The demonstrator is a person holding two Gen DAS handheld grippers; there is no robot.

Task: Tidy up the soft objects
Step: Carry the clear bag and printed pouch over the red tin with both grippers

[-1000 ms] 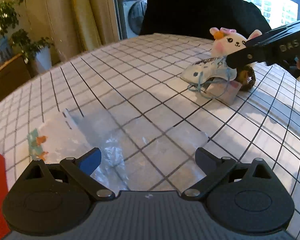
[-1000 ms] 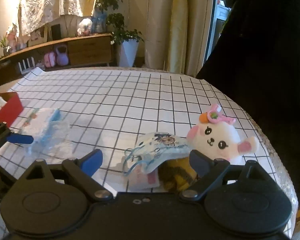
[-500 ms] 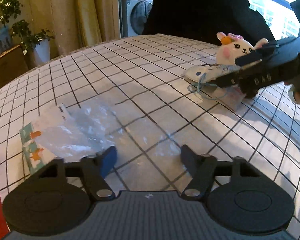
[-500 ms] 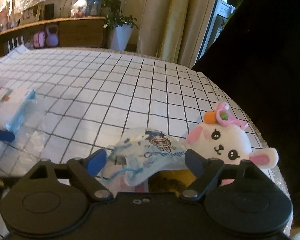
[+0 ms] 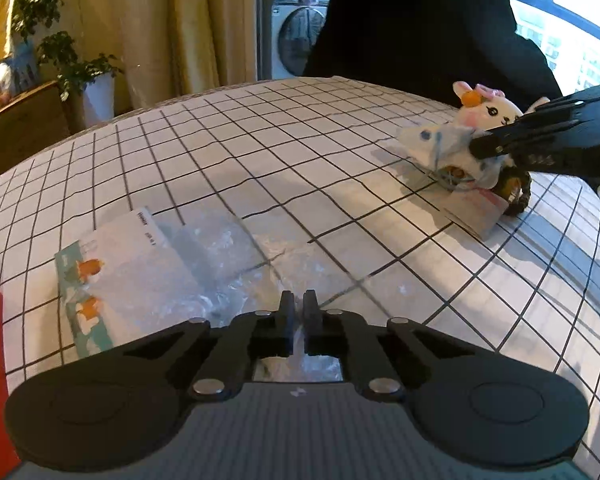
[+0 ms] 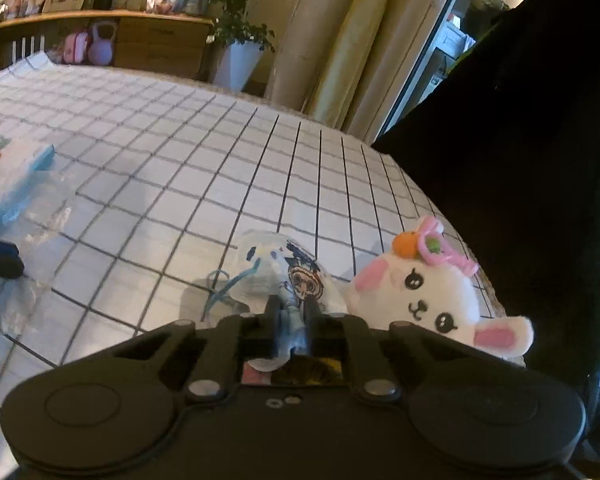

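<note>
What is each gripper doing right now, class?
Left gripper: jaws just closed, pinching the clear plastic bag.
Right gripper: jaws just closed on the printed face mask.

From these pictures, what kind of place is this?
Most likely a home living area. A washing machine stands behind the checked tablecloth, potted plants sit by long curtains, and a wooden sideboard holds toys and ornaments.

You get warm daylight from the window (image 5: pixel 556 12), behind the dark-clothed person (image 5: pixel 420 20); the checked tablecloth (image 5: pixel 260 152) bulges with fisheye curvature, and far shelves blur softly.
</note>
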